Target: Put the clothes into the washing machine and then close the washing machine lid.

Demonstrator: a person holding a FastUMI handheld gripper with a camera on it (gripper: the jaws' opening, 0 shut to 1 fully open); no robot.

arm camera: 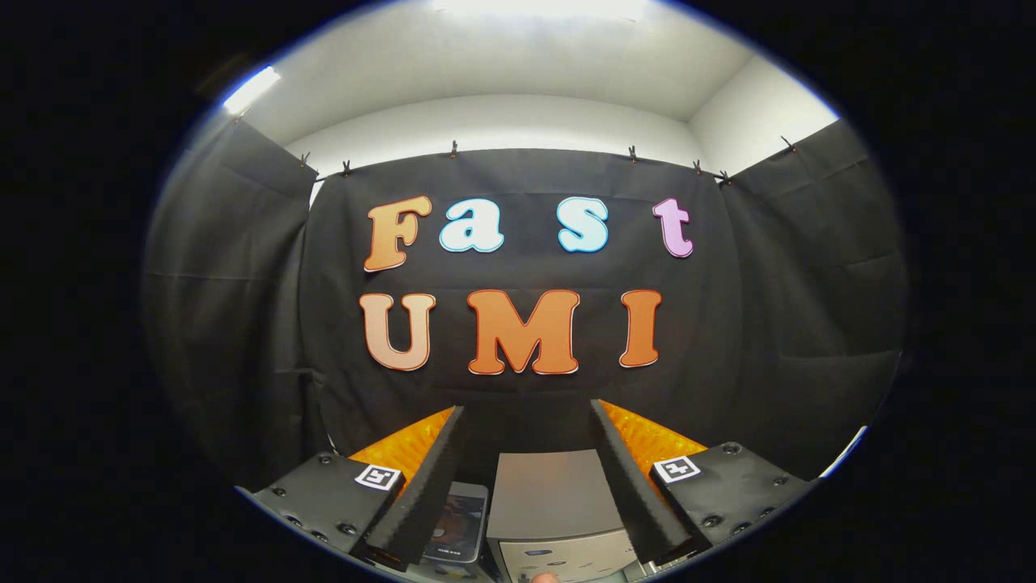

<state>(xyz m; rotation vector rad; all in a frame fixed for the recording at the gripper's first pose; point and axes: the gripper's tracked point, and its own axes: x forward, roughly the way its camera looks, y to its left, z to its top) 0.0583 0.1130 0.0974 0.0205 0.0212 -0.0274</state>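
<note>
My gripper (526, 410) is open, its two fingers spread wide with nothing between them, and it is held high and level, facing the black cloth wall. Low between the fingers, well beneath them, stands the small grey washing machine (550, 490). Its top looks flat and a lighter panel (562, 557) runs along its near side. A fingertip of a person (544, 577) shows just at the near edge of that panel.
A phone-like flat device (458, 518) with a lit screen lies to the left of the washing machine, under the left finger. The cloth wall (761, 324) closes the booth ahead and on both sides.
</note>
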